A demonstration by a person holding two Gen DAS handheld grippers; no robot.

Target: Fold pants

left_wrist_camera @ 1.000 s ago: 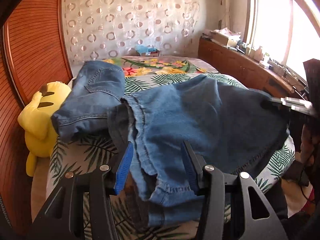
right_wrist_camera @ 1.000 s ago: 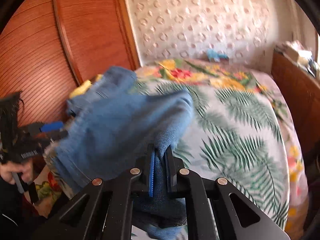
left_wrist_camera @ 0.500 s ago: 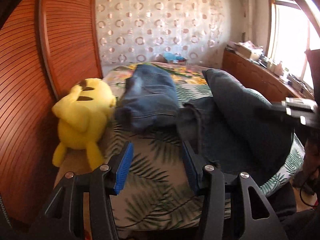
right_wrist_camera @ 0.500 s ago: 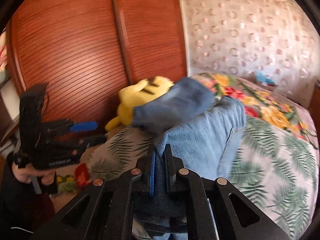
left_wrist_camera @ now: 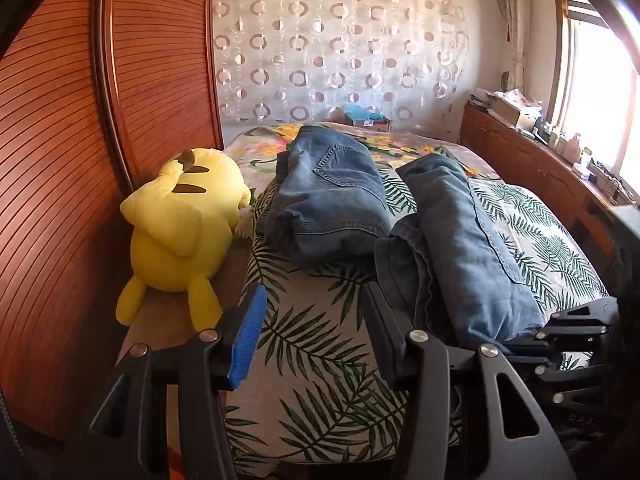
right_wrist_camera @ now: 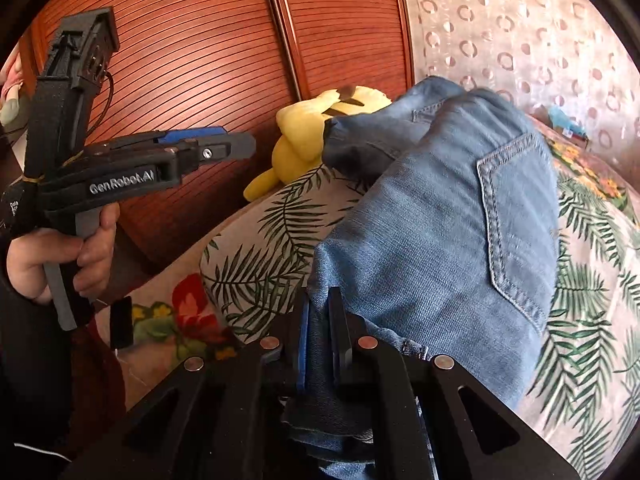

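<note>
1. Bed [left_wrist_camera: 320, 364]: palm-leaf and floral cover, wooden slatted wardrobe doors [left_wrist_camera: 60, 160] along one side, curtain behind.

2. Jeans [right_wrist_camera: 440, 220], the task's item: blue denim, partly folded into a long band lying on the bed's near half, back pocket uppermost in the right wrist view. In the left wrist view the same band [left_wrist_camera: 460, 240] runs away from the near edge, just beside a second folded pair of jeans [left_wrist_camera: 328, 188] lying further up the bed.

3. Plush toy [left_wrist_camera: 180, 224]: yellow, lying at the bed's edge against the wardrobe, near the second pair.

4. Right gripper [right_wrist_camera: 318, 340]: jaws nearly together, clamped on a hem or edge of the jeans at the near end; denim bunches below the pads.

5. Left gripper [left_wrist_camera: 312, 336]: jaws apart, nothing between them, hovering over bare bedcover just beside the band's near end; a hand [right_wrist_camera: 60, 256] holds its handle.

Risks, as judged:
- One-sided hold: with only the right clamp on, any lift or carry may let the free layers sag and the fold open.
- Thin bite: a grip on the edge alone could slip under the denim's weight.
- Crowding: dragging the band sideways may catch and disturb the second pair.
</note>
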